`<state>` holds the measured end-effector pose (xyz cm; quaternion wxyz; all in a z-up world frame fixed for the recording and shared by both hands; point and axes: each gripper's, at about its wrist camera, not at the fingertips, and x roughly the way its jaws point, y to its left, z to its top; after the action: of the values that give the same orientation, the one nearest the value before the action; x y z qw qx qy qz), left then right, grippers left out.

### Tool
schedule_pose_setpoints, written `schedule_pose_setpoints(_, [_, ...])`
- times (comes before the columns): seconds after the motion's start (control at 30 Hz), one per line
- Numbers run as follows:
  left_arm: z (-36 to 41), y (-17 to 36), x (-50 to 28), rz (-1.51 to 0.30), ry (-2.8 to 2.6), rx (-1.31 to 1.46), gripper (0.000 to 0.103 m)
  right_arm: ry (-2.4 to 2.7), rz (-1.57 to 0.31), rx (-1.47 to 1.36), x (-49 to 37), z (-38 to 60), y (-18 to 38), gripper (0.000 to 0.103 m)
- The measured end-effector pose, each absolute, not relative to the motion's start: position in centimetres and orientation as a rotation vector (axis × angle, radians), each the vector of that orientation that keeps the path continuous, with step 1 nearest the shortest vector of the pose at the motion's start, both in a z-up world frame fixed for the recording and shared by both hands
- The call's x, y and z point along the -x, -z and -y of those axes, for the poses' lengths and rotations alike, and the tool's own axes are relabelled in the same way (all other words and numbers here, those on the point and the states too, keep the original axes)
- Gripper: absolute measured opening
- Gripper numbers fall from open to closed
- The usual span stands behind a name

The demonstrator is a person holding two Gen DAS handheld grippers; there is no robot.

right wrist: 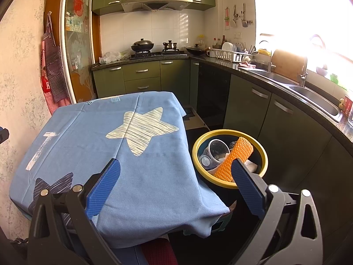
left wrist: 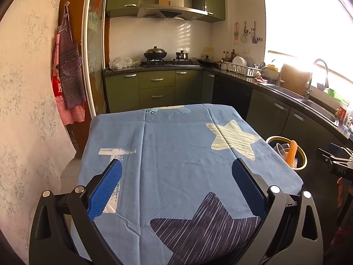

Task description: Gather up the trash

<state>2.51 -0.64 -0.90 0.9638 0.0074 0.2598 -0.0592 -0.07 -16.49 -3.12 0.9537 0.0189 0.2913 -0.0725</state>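
A dark bin with a yellow rim [right wrist: 229,132] [left wrist: 303,154] stands on the floor at the table's right side. Inside it lie an orange bumpy mesh sleeve [right wrist: 237,154] [left wrist: 291,152], a clear plastic cup [right wrist: 217,149] and other clear and white scraps. My right gripper [right wrist: 175,165] hangs open over the table's near right corner, with its right finger in front of the bin's rim. Over the blue star-patterned tablecloth [left wrist: 176,150] [right wrist: 99,137] my left gripper [left wrist: 176,165] is open and holds nothing. No loose trash shows on the cloth.
Green kitchen cabinets [left wrist: 156,88] and a stove with pots [left wrist: 155,54] fill the back. A dark counter with a sink [right wrist: 317,99] and a dish rack [right wrist: 231,54] runs along the right. Aprons [left wrist: 67,70] hang on the left wall. The right gripper's body [left wrist: 337,161] shows at the left view's right edge.
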Motion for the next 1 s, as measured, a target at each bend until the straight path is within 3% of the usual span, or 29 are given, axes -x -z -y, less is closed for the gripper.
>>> schedule_pose_setpoints(1.0, [0.85, 1.24, -2.68, -0.538, 0.126, -0.015, 0.098, 0.148, -0.595, -0.044, -0.12, 16.48, 3.57, 0.096])
